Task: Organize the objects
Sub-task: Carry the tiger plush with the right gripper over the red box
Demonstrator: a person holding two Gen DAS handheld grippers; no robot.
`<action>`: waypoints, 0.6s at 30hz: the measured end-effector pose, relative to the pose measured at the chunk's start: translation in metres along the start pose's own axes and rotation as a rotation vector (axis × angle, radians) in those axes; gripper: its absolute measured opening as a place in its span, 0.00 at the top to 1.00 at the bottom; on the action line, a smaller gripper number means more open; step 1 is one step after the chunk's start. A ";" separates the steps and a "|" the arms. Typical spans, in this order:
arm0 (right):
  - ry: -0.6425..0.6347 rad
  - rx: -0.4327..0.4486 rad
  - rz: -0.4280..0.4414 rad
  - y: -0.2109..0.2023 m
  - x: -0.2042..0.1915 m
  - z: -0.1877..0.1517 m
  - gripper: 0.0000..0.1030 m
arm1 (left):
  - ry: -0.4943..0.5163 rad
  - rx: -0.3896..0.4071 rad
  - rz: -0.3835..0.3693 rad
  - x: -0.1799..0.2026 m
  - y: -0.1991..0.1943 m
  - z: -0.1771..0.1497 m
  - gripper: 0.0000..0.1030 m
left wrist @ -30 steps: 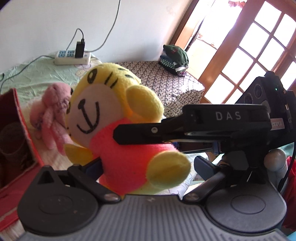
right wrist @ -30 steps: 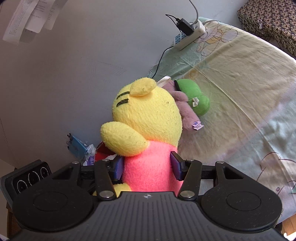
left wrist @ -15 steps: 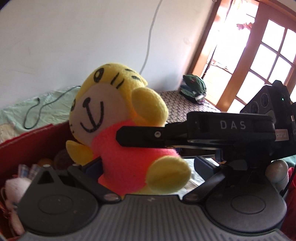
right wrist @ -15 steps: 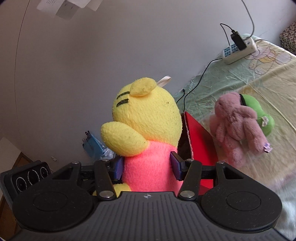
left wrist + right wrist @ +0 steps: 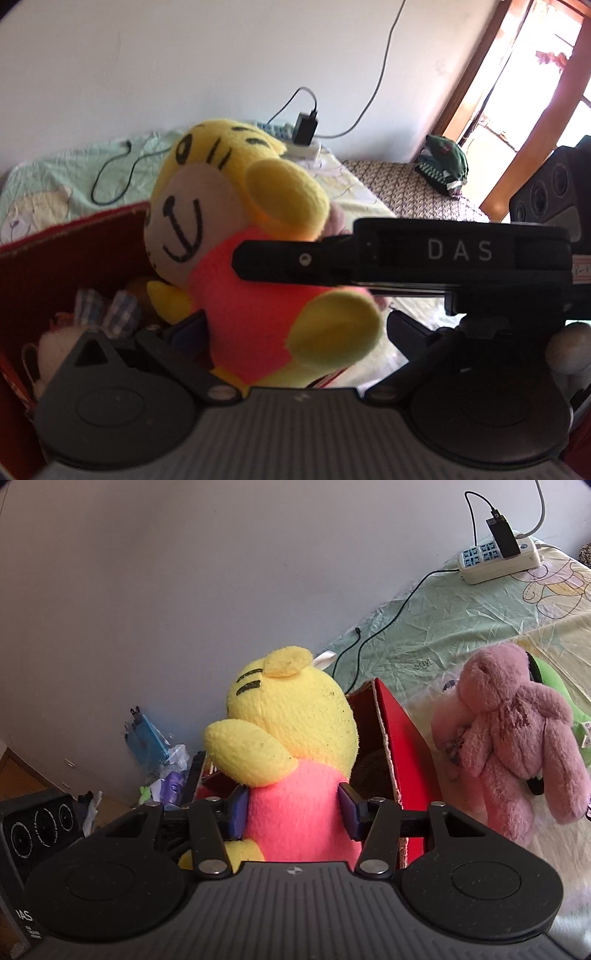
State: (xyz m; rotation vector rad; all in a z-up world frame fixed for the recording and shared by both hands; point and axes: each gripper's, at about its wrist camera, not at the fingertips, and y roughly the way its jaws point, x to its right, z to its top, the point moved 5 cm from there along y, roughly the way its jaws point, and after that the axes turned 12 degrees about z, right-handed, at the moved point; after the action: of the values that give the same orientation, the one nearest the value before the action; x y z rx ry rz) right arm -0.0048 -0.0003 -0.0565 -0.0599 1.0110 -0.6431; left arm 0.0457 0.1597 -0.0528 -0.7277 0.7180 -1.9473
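A yellow plush with a pink body (image 5: 295, 746) hangs above the open red box (image 5: 399, 738), and my right gripper (image 5: 293, 808) is shut on its waist. In the left wrist view the same yellow plush (image 5: 258, 295) faces the camera, with the right gripper's black finger (image 5: 288, 258) lying across its chest. My left gripper (image 5: 295, 326) stands open around its lower body, and the right pad is clear of the foot. The red box (image 5: 55, 258) holds several soft toys. A pink plush bear (image 5: 517, 734) lies on the bed beside a green plush (image 5: 550, 675).
A white power strip (image 5: 495, 557) with a black charger and cables lies on the bed sheet (image 5: 443, 627) by the wall. A green cap (image 5: 443, 162) rests on a patterned seat (image 5: 399, 188) near the wooden door. Clutter sits on the floor left of the box (image 5: 159, 746).
Both grippers have carried the yellow plush from over the bed to above the red box. The pink bear now lies off to the right in the right wrist view.
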 end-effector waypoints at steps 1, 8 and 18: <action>-0.005 -0.007 -0.010 0.002 0.001 -0.003 0.49 | -0.007 -0.010 -0.003 -0.003 0.003 -0.002 0.04; -0.087 -0.004 -0.059 0.013 0.013 -0.009 0.50 | -0.015 -0.065 0.012 -0.014 0.028 -0.011 0.02; -0.115 0.045 -0.086 0.000 0.008 -0.009 0.44 | -0.012 -0.084 0.021 -0.023 0.027 -0.018 0.02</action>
State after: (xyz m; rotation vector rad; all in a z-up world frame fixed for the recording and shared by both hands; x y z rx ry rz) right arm -0.0094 -0.0017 -0.0676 -0.1006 0.8860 -0.7323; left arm 0.0564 0.1721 -0.0889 -0.7793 0.8016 -1.9017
